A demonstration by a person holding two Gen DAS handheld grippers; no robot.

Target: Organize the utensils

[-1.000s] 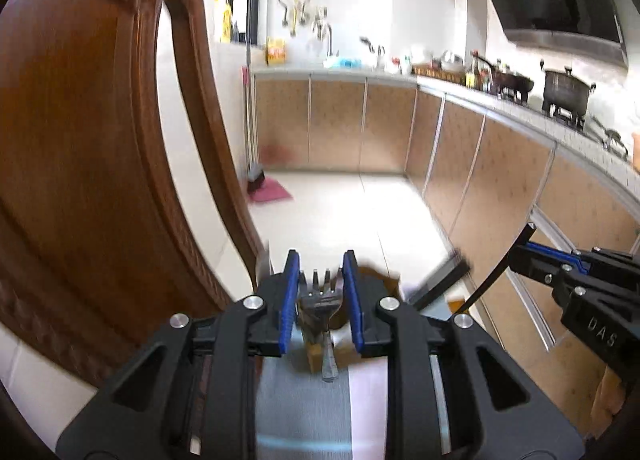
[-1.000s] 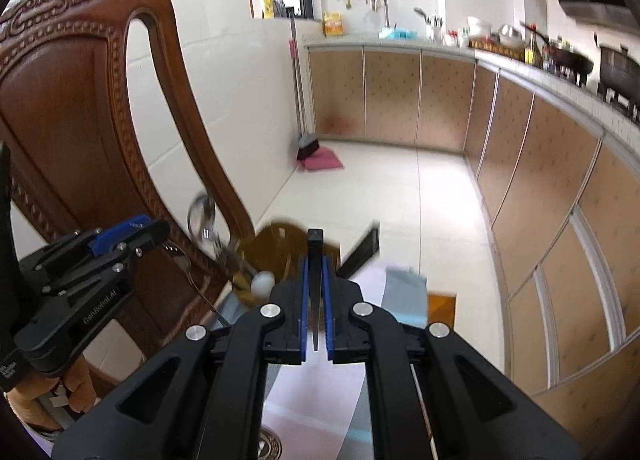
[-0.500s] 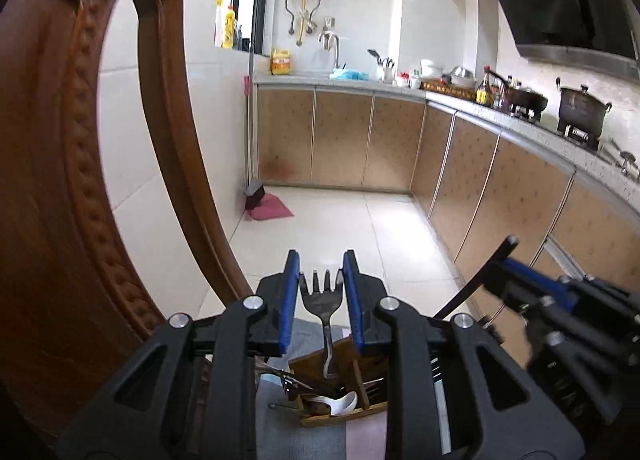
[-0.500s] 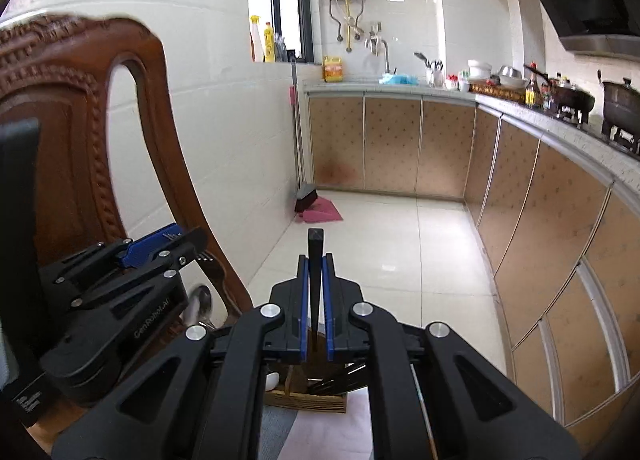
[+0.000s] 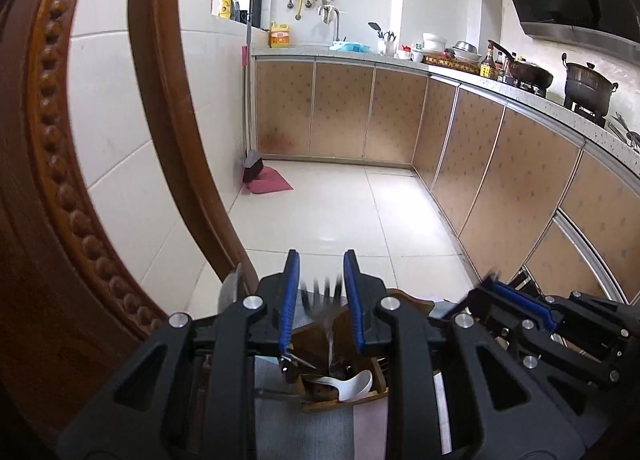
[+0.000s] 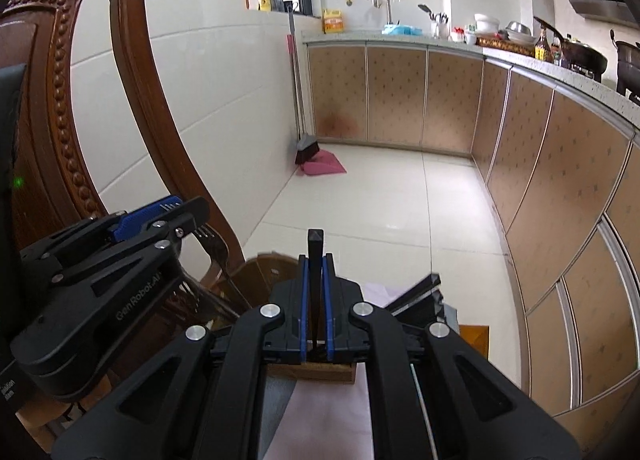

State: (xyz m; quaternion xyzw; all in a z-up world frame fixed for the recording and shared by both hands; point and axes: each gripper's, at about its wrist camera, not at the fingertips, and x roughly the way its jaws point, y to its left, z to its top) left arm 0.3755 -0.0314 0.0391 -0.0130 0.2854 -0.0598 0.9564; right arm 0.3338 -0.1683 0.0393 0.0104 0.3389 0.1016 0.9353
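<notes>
Between the left gripper (image 5: pixel 319 284) pads, a fork (image 5: pixel 323 302), blurred, tines up, gripped above the wooden utensil box (image 5: pixel 360 390). Between the right gripper (image 6: pixel 315 292) pads, jaws just opening, a black chopstick (image 6: pixel 315 256), upright over the box. Beyond, at nine o'clock, a carved wooden chair (image 6: pixel 44 108).

The left gripper (image 5: pixel 319 292) with blue-padded black fingers holds a blurred metal fork (image 5: pixel 326 306), tines up, above a compartmented wooden utensil box (image 5: pixel 344 394). A white ceramic spoon (image 5: pixel 348 384) lies inside the box. The right gripper (image 5: pixel 496 292) shows at the lower right, beside a carved brown wooden chair back (image 5: pixel 48 164) filling the left.
</notes>
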